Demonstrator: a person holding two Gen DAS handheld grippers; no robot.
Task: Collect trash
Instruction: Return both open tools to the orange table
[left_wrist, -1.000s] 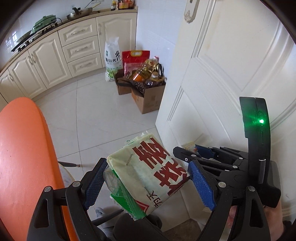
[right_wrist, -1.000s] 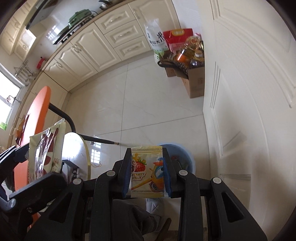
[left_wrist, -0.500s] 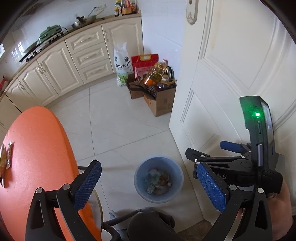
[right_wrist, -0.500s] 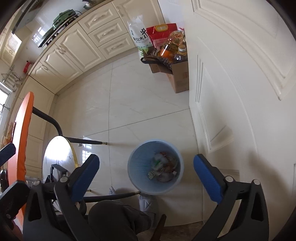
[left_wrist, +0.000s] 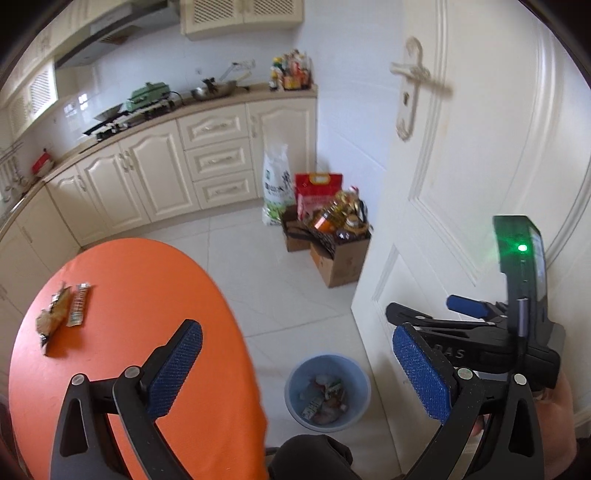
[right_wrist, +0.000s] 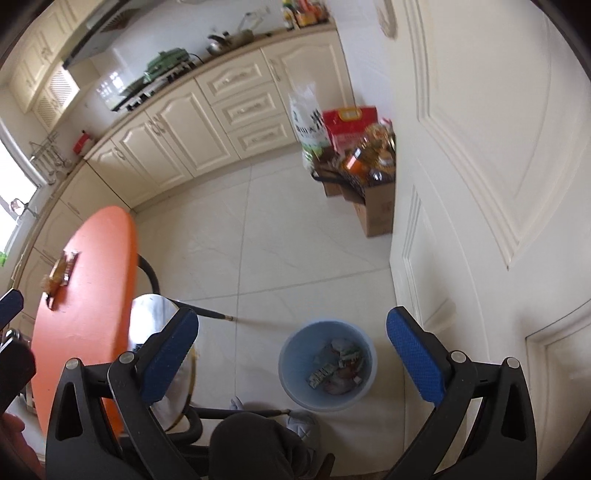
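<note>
A blue trash bin (left_wrist: 295, 380) stands on the floor by the door, with several wrappers inside; it also shows in the right wrist view (right_wrist: 288, 354). My left gripper (left_wrist: 297, 369) is open and empty, raised above the bin and the table's edge. My right gripper (right_wrist: 291, 358) is open and empty, above the bin. Two wrappers (left_wrist: 62, 308) lie on the orange round table (left_wrist: 140, 295) at its far left; they also show in the right wrist view (right_wrist: 59, 273).
A white door (left_wrist: 480, 166) stands close on the right. Cardboard boxes with bottles and bags (left_wrist: 325, 229) sit on the floor beside it. Cream kitchen cabinets (left_wrist: 166, 170) line the back. A round mirror-like stool (right_wrist: 155, 354) stands under the table.
Both grippers opened and dropped their packets into the bin. Both then tilted up, so the table top and the kitchen come into view.
</note>
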